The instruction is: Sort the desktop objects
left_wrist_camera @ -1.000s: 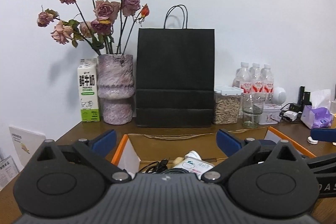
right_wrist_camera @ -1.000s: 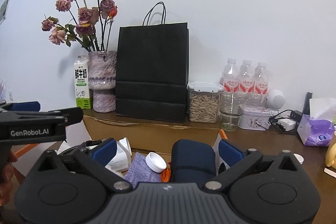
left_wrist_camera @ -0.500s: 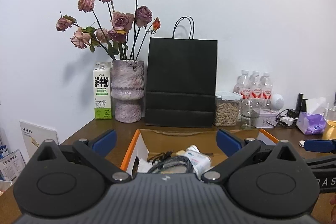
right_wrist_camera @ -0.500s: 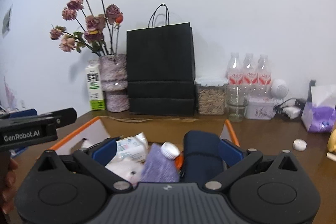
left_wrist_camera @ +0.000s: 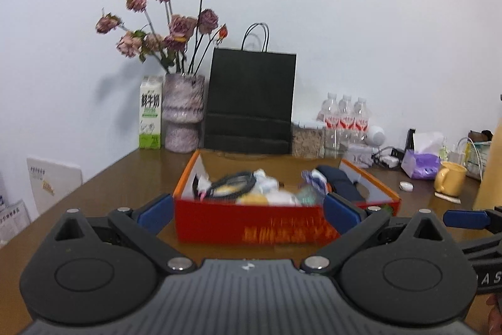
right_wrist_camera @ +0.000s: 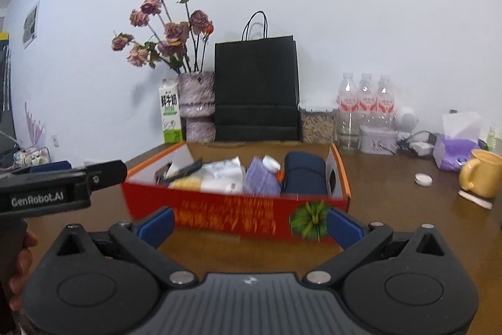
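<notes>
Both grippers pulled back since earlier; red cardboard box (left_wrist_camera: 251, 225) front now visible.
Left gripper (left_wrist_camera: 248, 211) and right gripper (right_wrist_camera: 249, 223) fingers spread, empty; box at 12 o'clock on brown wooden desk (right_wrist_camera: 392, 197), crammed with clutter, navy pouch (right_wrist_camera: 302, 176) inside.

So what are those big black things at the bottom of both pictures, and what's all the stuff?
They are two grabbing tools that a person holds, one in each hand. Each carries a camera looking forward, so one picture is from the left gripper and the other from the right gripper. The blue-tipped jaws of both are spread open, holding nothing. In front sits a red box full of small things, on a brown table. Behind it are a black paper bag, a vase of dried roses, a milk carton, water bottles and a yellow mug.
</notes>
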Available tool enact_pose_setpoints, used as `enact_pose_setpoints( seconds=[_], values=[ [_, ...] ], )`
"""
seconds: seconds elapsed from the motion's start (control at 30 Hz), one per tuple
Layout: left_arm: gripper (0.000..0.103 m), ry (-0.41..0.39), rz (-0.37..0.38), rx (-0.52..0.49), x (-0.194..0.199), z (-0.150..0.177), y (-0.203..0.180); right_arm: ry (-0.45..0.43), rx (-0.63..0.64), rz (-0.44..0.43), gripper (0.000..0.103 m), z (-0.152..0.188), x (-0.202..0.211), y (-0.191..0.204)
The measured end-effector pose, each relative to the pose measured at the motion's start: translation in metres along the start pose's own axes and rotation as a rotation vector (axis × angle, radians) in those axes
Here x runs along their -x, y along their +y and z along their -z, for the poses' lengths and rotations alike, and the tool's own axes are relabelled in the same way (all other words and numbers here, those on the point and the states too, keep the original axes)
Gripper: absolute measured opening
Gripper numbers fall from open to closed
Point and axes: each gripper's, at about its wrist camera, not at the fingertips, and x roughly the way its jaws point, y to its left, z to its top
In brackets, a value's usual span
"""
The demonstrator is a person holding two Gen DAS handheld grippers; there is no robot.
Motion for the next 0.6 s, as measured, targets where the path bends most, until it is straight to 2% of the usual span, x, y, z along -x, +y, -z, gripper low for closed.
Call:
enact_pose_setpoints(
  seconds=[0.23,0.6],
  values=[
    [0.103,0.082,-0.026,-0.004,0.037,0.031,-0.001,0.048,-0.017,0.009,0.103,0.034,0.039,0.016],
    [0.103,0.118,-0.082,-0.031,0.077,0.053,0.001,0.065,-0.055,0.022,0.103,0.060,0.070,0.034]
  ],
)
